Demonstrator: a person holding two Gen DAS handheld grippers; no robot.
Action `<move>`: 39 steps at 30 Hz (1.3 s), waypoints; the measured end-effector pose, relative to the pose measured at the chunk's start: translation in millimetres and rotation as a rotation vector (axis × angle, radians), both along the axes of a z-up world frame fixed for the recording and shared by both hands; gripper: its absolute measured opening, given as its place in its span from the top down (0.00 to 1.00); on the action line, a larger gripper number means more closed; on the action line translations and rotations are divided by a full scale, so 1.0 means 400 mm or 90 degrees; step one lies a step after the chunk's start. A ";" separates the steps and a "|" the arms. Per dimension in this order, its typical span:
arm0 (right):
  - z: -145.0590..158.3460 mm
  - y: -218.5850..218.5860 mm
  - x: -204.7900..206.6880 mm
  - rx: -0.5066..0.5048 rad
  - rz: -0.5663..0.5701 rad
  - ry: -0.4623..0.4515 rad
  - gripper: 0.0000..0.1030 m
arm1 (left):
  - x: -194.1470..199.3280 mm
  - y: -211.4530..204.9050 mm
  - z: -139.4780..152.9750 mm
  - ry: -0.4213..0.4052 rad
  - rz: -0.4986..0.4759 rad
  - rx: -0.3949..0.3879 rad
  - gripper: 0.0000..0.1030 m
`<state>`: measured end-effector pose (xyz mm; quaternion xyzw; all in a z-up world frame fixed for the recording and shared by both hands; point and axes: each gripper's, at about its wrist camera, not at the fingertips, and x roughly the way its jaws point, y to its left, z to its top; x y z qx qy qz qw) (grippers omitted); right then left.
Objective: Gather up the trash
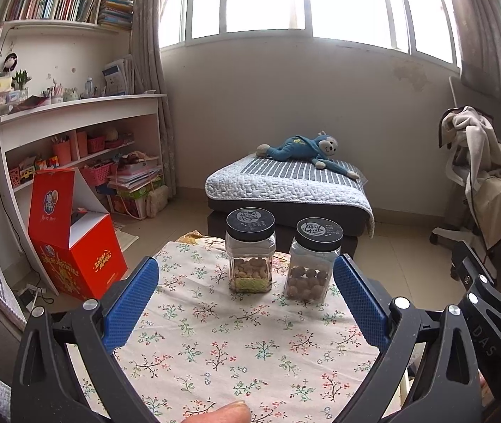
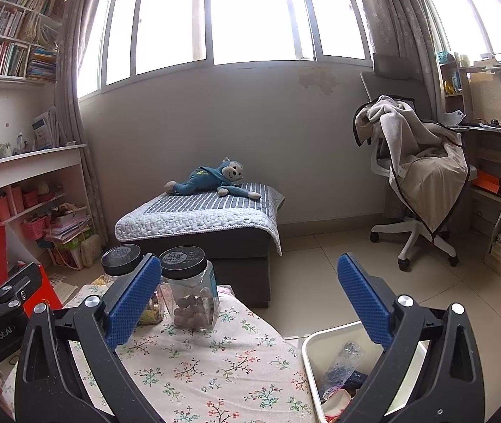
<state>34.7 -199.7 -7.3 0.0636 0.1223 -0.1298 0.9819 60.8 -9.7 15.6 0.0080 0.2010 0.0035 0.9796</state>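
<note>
My left gripper is open and empty above a table with a floral cloth. My right gripper is open and empty over the table's right edge. Below it a white bin holds a crushed clear plastic bottle and other wrappers. Two clear jars with black lids stand at the far end of the table: one with pale nuts and one with brown round nuts, the latter also in the right wrist view. The right gripper's body shows at the right edge of the left wrist view.
A red box stands on the floor left of the table, by a bookshelf. A low ottoman with a blue plush monkey lies ahead. An office chair draped with a blanket stands at the right, next to a desk.
</note>
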 end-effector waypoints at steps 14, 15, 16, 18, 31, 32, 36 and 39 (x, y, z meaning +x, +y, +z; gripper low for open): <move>0.001 -0.001 0.003 -0.002 -0.001 0.000 0.07 | 0.009 -0.022 -0.013 0.003 -0.005 0.004 0.07; 0.001 -0.002 0.003 -0.003 -0.001 0.000 0.07 | 0.009 -0.023 -0.013 0.003 -0.005 0.004 0.07; 0.004 -0.005 0.003 -0.003 -0.002 0.000 0.07 | 0.010 -0.024 -0.014 0.004 -0.005 0.003 0.06; 0.006 -0.010 0.005 -0.003 -0.002 0.002 0.07 | 0.010 -0.026 -0.016 0.004 -0.005 0.003 0.07; 0.007 -0.022 0.006 -0.006 -0.001 0.003 0.07 | 0.014 -0.031 -0.025 0.011 -0.007 0.002 0.06; 0.008 -0.023 0.006 -0.006 -0.002 0.003 0.07 | 0.014 -0.030 -0.026 0.010 -0.006 0.003 0.06; 0.007 -0.023 0.006 -0.006 -0.001 0.005 0.07 | 0.014 -0.029 -0.027 0.010 -0.006 0.003 0.07; 0.004 -0.022 0.004 -0.006 -0.001 0.004 0.07 | 0.014 -0.030 -0.027 0.009 -0.006 0.003 0.06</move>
